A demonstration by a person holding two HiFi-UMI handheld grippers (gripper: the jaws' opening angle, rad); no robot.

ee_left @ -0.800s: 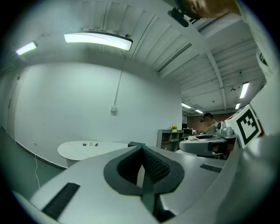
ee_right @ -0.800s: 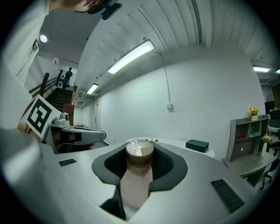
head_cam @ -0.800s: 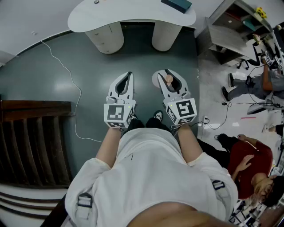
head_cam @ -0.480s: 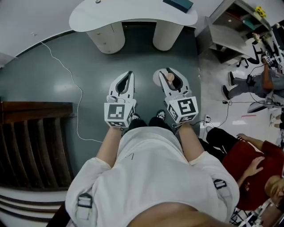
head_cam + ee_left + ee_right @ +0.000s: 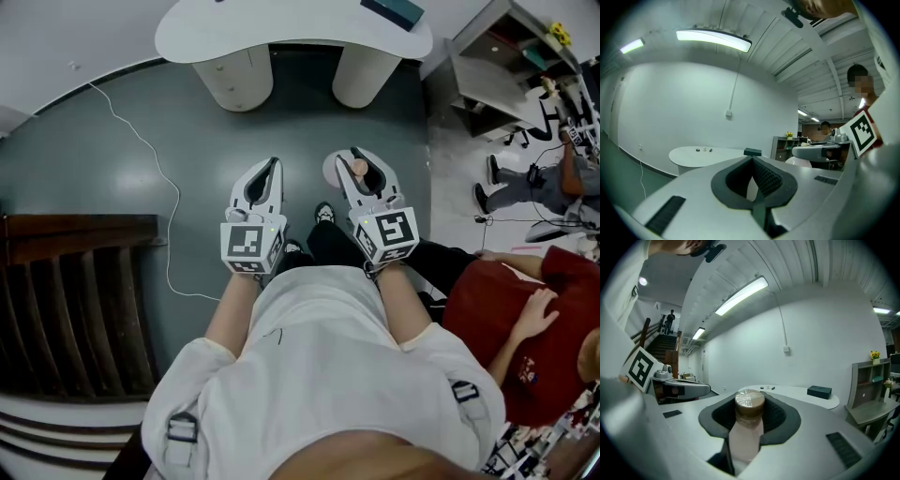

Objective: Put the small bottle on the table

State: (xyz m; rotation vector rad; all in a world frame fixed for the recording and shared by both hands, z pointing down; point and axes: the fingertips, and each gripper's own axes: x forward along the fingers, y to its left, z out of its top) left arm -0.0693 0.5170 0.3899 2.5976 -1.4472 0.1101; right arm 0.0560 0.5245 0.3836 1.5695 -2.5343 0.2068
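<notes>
Small bottle (image 5: 747, 425) looks light, rigid, smooth, probably slippery; left gripper (image 5: 274, 165) has its jaws closed, empty; right gripper (image 5: 360, 163) jaws clamp its pale body below the brown cap, upright; tabletop (image 5: 799, 397) well ahead of them.

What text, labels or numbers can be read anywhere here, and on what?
No readable words or numbers in any view.
Left marker cube, right marker cube: black-and-white coded squares, not letters.
Small pale bottle with brown cap: no label visible.
Dark flat box on white rounded table: no print readable.
</notes>
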